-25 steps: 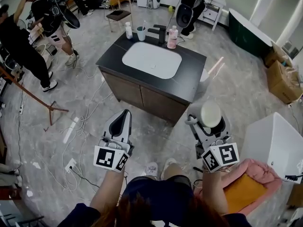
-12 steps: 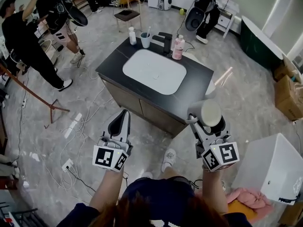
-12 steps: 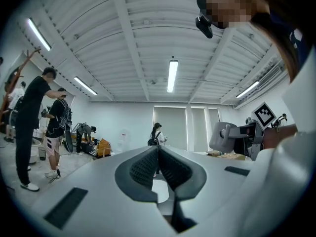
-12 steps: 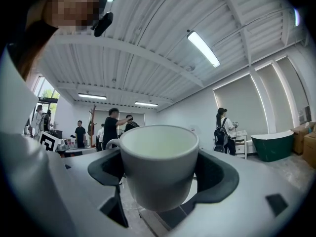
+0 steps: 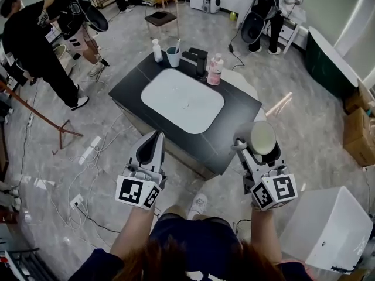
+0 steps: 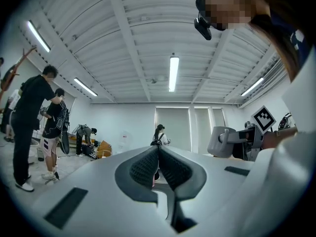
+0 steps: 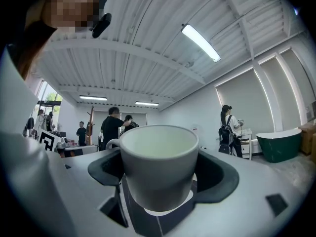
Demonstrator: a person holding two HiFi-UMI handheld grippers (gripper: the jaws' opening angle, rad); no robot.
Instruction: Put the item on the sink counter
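Observation:
My right gripper (image 5: pixel 259 146) is shut on a pale grey mug (image 5: pixel 262 137), held upright just past the near right corner of the black sink counter (image 5: pixel 237 120). In the right gripper view the mug (image 7: pixel 158 164) fills the space between the jaws, its handle to the left. My left gripper (image 5: pixel 152 146) is shut with nothing in it, hovering over the counter's near edge, left of the mug. In the left gripper view its pads (image 6: pixel 148 166) meet and point up at the ceiling. A white basin (image 5: pixel 182 100) is sunk in the counter.
At the counter's far edge stand a white bottle (image 5: pixel 157 50), a blue cup (image 5: pixel 173 56), a black faucet (image 5: pixel 199 60) and a pink bottle (image 5: pixel 215 70). A white box (image 5: pixel 328 227) stands at right. People stand at far left and at the back. Cables lie on the floor at left.
The person has walked toward the sink counter, which now sits closer under both grippers. The mug has stayed in the right gripper; the left has stayed shut.

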